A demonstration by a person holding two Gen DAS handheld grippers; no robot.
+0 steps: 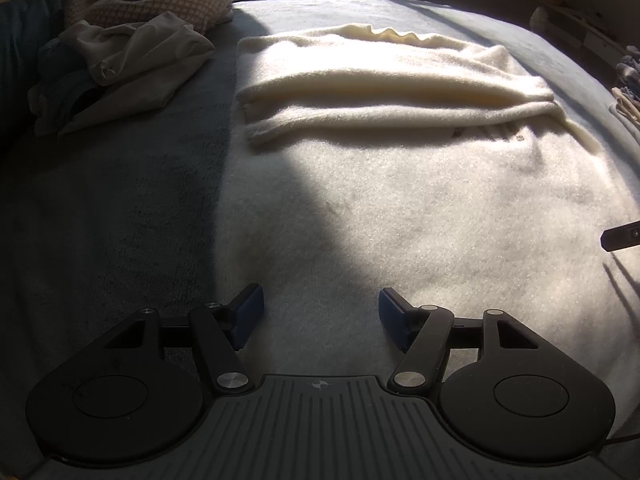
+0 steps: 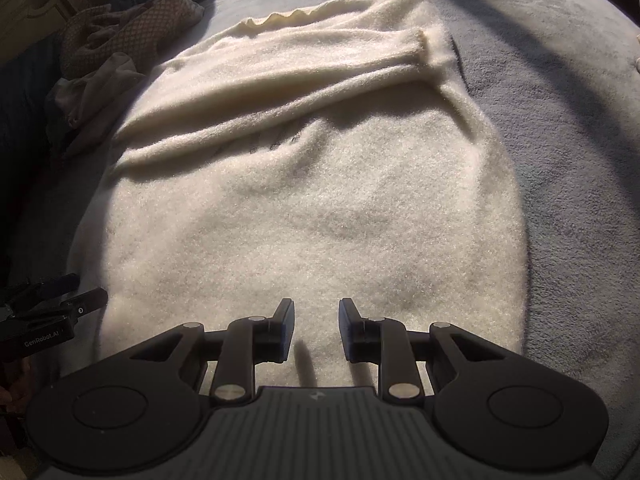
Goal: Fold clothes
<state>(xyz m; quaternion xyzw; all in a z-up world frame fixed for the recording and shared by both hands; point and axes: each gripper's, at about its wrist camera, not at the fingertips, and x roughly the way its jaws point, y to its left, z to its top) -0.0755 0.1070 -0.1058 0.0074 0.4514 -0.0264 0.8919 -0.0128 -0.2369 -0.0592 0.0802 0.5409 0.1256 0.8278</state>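
A cream fuzzy sweater (image 1: 400, 184) (image 2: 320, 200) lies flat on the grey-blue bed cover (image 1: 120, 208) (image 2: 560, 120), with both sleeves (image 1: 380, 92) (image 2: 280, 80) folded across its chest. My left gripper (image 1: 321, 300) hangs wide open over the sweater's near left edge, with nothing between its blue pads (image 1: 250, 316). My right gripper (image 2: 316, 308) hovers just above the near hem, its jaws a narrow gap apart and empty; its fingers cast shadows on the knit. The left gripper (image 2: 60, 300) shows at the left of the right wrist view. One finger of the right gripper (image 1: 622, 237) shows at the right edge of the left wrist view.
A heap of crumpled clothes sits at the far left: a beige garment (image 1: 132, 64) (image 2: 104, 84) and a patterned cloth (image 1: 160, 0) (image 2: 132, 28). More folded fabric (image 1: 626, 108) lies at the right edge. Bare bed cover flanks the sweater on both sides.
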